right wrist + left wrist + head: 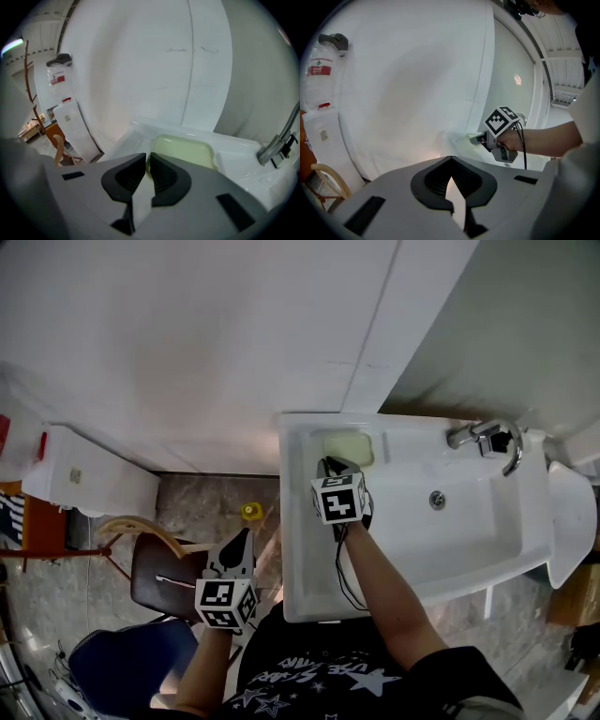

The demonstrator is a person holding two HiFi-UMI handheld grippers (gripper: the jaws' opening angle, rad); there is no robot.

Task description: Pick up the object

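A pale green dish (352, 447) lies in the back left corner of the white sink (298, 592). My right gripper (330, 466) reaches over it from the near side. In the right gripper view the pale green dish (185, 151) fills the space just past the right gripper (146, 160), whose jaws stand almost together, pinched on the dish's near left rim. My left gripper (242, 540) hangs low to the left of the sink, over the floor. In its own view the left gripper (451, 161) has its jaws together, nothing between them, and my right gripper (477, 138) shows beyond.
A chrome faucet (485, 437) stands at the sink's back right, and a drain (437, 500) sits mid-basin. Below the left gripper are a dark wooden chair (161, 579) and a small yellow thing (250, 512) on the floor. A white cabinet (86, 479) stands at the left wall.
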